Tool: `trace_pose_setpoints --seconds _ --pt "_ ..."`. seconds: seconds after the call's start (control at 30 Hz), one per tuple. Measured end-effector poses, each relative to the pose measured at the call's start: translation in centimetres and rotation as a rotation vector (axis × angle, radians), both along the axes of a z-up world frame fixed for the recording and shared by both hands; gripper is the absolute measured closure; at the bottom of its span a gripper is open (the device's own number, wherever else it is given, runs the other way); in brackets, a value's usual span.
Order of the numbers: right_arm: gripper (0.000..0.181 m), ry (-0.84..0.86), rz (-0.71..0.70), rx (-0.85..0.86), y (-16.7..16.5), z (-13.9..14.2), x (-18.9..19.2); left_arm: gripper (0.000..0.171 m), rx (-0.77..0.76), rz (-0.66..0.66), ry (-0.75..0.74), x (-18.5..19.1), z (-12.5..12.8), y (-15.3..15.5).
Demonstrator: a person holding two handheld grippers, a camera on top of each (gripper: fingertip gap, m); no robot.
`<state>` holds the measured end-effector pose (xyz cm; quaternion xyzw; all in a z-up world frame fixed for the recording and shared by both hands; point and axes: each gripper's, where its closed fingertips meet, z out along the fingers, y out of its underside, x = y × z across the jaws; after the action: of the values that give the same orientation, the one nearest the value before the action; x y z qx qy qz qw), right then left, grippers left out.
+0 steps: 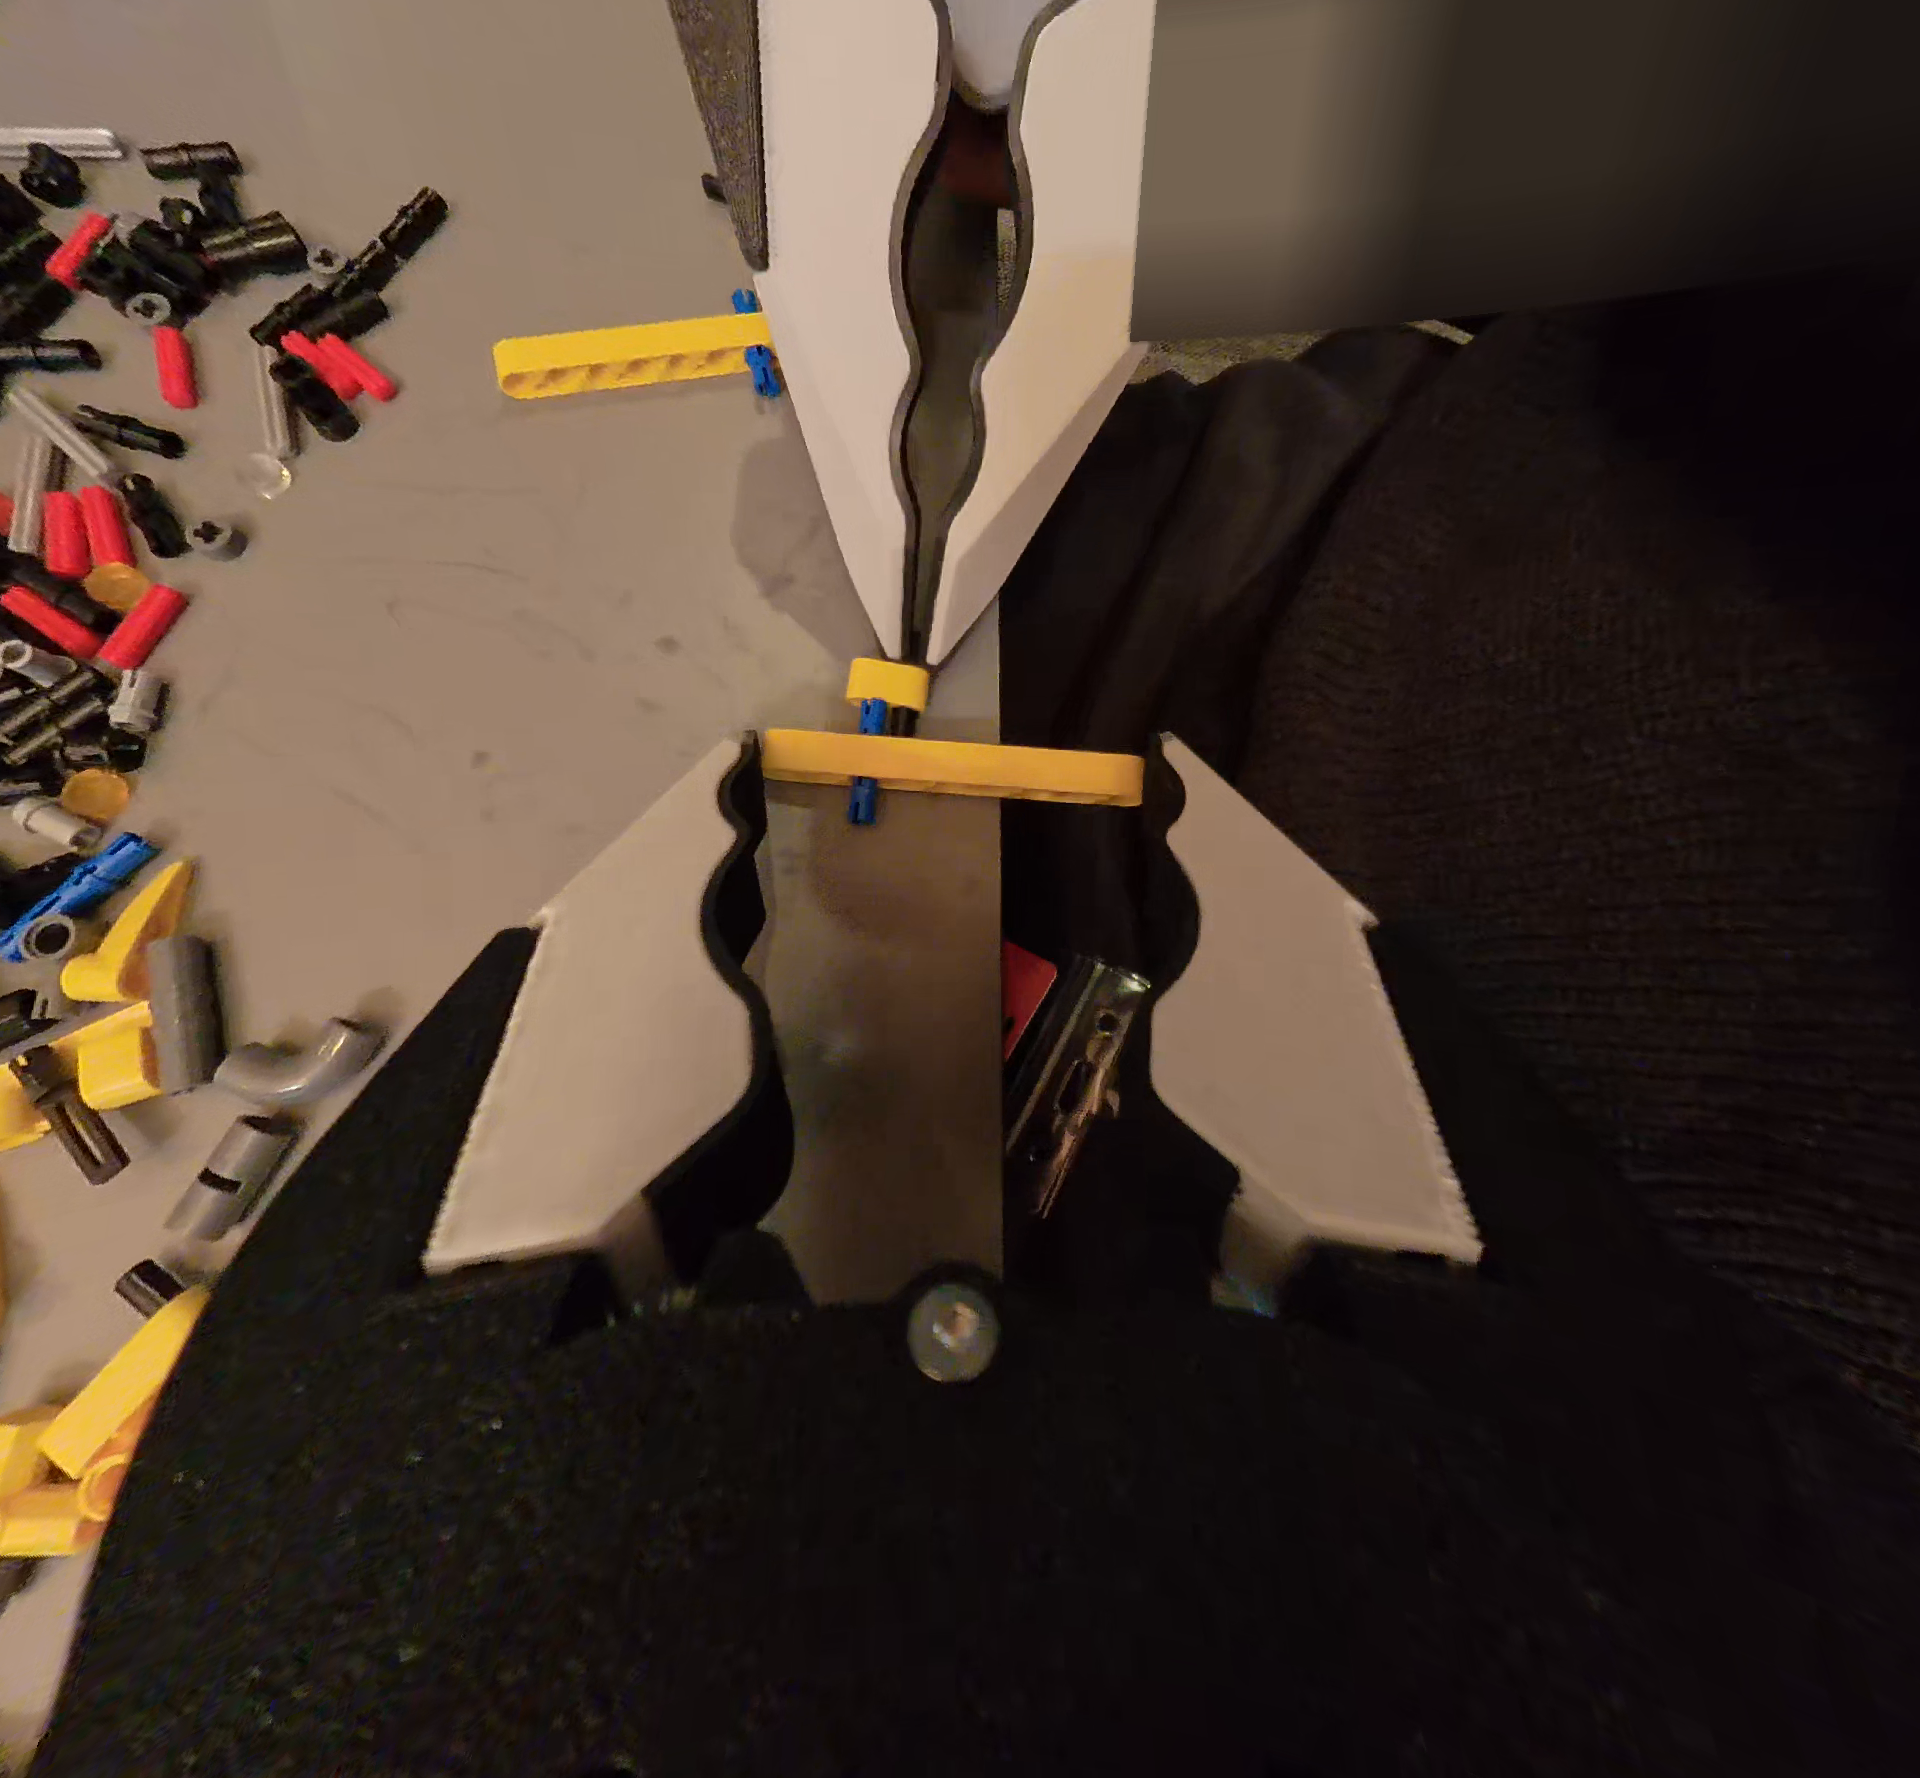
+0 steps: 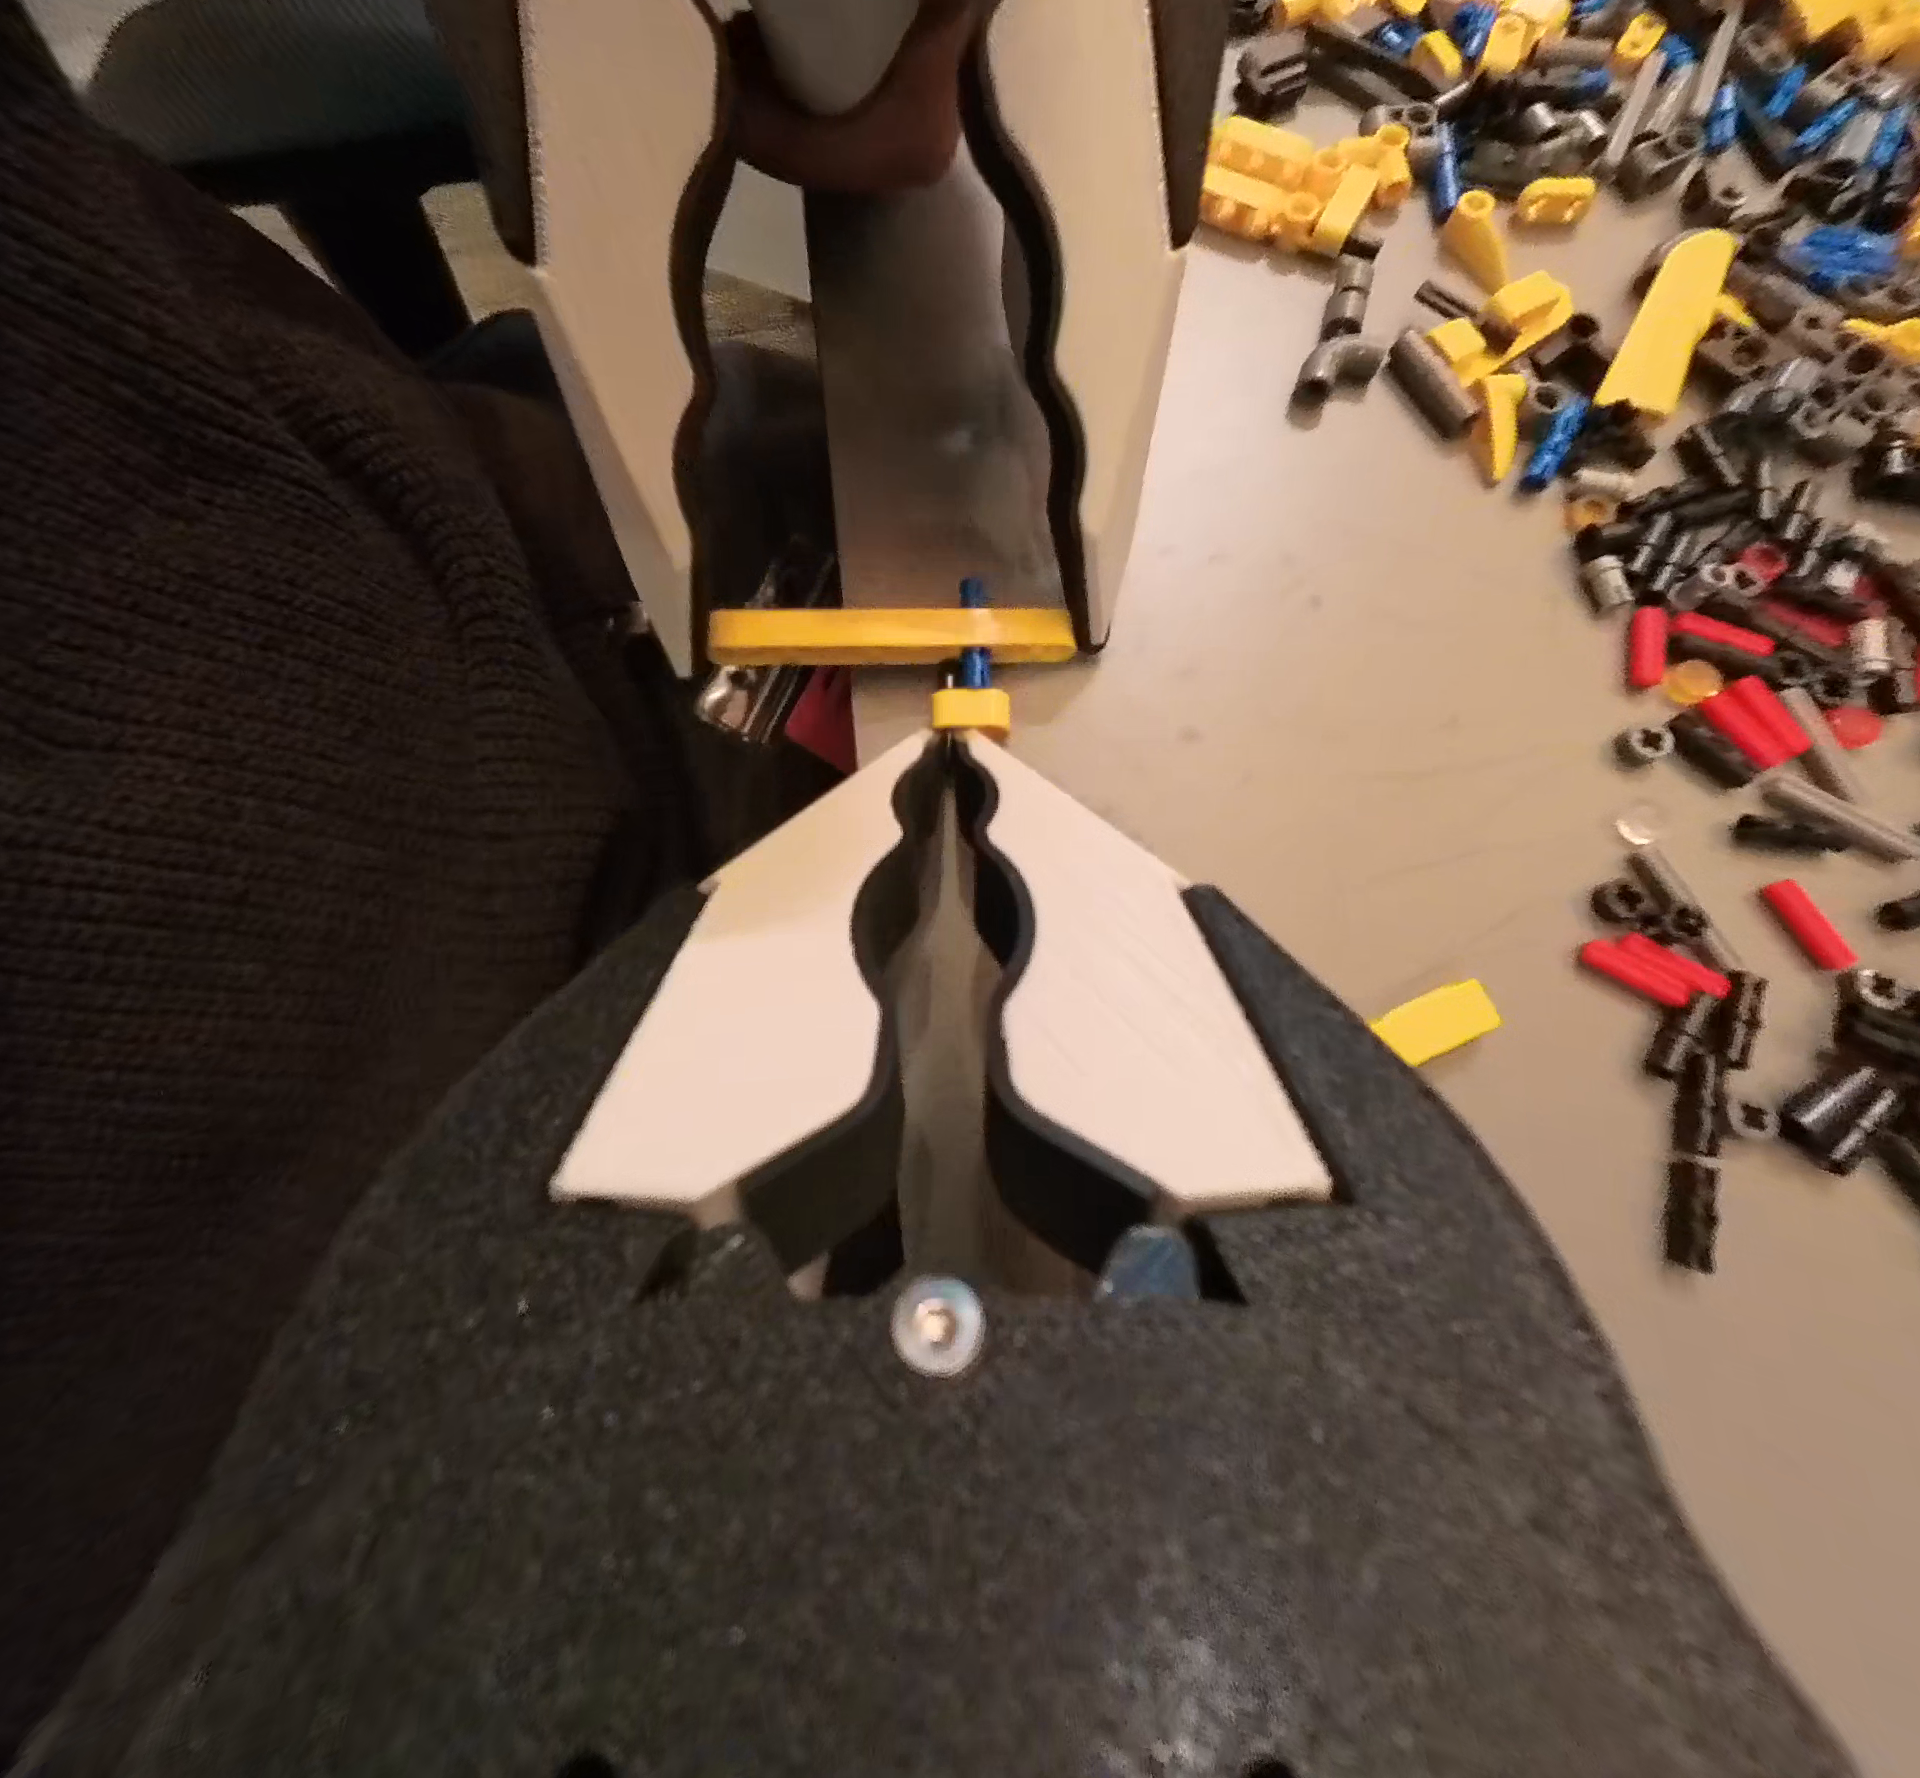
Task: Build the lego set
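pile of loose parts (image 2: 1714, 502): motion-blurred, cut by right edge | second yellow beam (image 1: 623, 359): far end hidden behind right gripper (image 1: 912, 658) | metal clip (image 1: 1075, 1063): partly hidden, kind unclear

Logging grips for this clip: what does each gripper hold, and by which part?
Left gripper spans the yellow beam lengthwise, a finger on each end. Right gripper pinches the small yellow piece by its near side, on the blue pin.
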<state>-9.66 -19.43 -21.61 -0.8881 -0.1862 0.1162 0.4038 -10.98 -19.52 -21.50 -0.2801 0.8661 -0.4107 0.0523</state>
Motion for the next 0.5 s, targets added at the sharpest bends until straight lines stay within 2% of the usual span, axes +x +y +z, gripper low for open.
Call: trace_pose_setpoints --seconds 0.27,0.5 --pt "0.18 0.133 -0.009 -0.061 0.0 0.07 0.07 0.099 0.005 -0.003 -0.002 0.02 -0.05 0.02" --pt "0.17 0.051 -0.027 -0.035 -0.44 0.83 0.71 0.099 0.006 -0.002 -0.003 0.05 -0.06 0.03"
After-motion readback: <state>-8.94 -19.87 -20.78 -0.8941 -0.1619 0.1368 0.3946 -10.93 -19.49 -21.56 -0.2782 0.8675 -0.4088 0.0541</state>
